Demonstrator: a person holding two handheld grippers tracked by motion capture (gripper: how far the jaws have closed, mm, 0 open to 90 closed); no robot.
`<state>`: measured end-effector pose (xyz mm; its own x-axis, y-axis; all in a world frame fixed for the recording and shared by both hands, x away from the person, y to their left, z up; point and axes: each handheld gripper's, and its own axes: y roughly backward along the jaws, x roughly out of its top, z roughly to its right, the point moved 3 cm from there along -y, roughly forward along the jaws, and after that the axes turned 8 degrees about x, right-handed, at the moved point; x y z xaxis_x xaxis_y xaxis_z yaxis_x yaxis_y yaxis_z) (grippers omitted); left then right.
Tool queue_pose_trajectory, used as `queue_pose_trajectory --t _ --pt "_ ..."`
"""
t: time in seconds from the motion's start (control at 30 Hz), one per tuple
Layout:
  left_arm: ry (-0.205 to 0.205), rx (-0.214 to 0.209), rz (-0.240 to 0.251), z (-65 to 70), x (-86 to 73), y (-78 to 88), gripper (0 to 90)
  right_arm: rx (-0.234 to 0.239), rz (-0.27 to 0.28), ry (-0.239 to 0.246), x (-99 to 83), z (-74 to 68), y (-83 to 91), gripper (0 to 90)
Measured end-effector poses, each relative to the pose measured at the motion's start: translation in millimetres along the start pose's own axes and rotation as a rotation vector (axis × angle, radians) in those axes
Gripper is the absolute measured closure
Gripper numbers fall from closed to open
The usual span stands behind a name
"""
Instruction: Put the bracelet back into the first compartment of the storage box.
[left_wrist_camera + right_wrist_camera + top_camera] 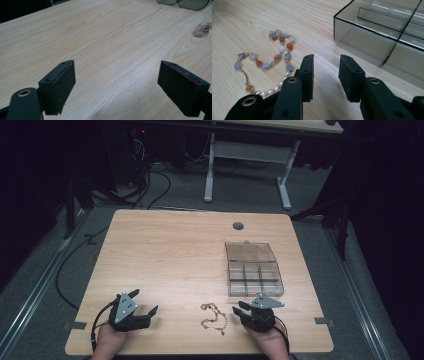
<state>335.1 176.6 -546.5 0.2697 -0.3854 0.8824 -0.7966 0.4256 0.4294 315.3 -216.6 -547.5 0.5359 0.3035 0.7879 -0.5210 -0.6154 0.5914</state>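
The beaded bracelet of grey, white and orange stones w/ a gold-coloured chain [214, 318] lay loose on the light wood-grain table [170, 255], near the front edge, btwn the two grippers and closer to the right one. Its long axis ran roughly front-to-back, looped end away from the person, chain tail toward the front edge & slightly right. In the right gripper view the bracelet [265, 62] sat just left of the jaws, pearl-like beads passing close by the left jaw; contact couldn't be told. The right black two-jaw gripper [241, 310] was held low over the table, pointing left-forward, jaws a narrow gap apart w/ nothing btwn them [326, 75]. Just ahead and right of it stood the smoky clear plastic compartment box [255, 279] w/ its lid open and lying flat behind; its front corner [372, 42] was near the jaws, apart from them. The left black two-jaw gripper [145, 310] pointed right-forward, jaws spread wide over bare wood [116, 82], well apart from the bracelet, which showed far off at the upper right [203, 29].
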Motion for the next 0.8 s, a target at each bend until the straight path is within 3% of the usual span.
queue_pose_trajectory --t 0.43,0.53,0.67,0.73,0.8 --pt "0.002 -0.003 0.003 -0.2 0.0 0.2 15.4 0.016 -0.030 -0.006 2.6 -2.0 -1.7 65.2" --pt "0.004 -0.005 0.002 -0.4 -0.1 0.1 15.4 0.024 -0.035 0.013 11.2 -9.5 -3.9 75.6" --pt "0.011 0.000 0.003 -1.3 0.0 -0.2 15.4 0.058 -0.019 0.013 19.9 -15.9 -8.6 81.5" --pt "0.007 -0.001 0.005 -0.7 0.0 0.1 15.4 0.089 -0.040 0.049 27.5 -24.2 -18.9 89.3" --pt "0.001 0.001 0.004 -0.4 0.0 0.1 15.4 0.112 -0.057 0.075 30.6 -31.3 -26.3 89.9"
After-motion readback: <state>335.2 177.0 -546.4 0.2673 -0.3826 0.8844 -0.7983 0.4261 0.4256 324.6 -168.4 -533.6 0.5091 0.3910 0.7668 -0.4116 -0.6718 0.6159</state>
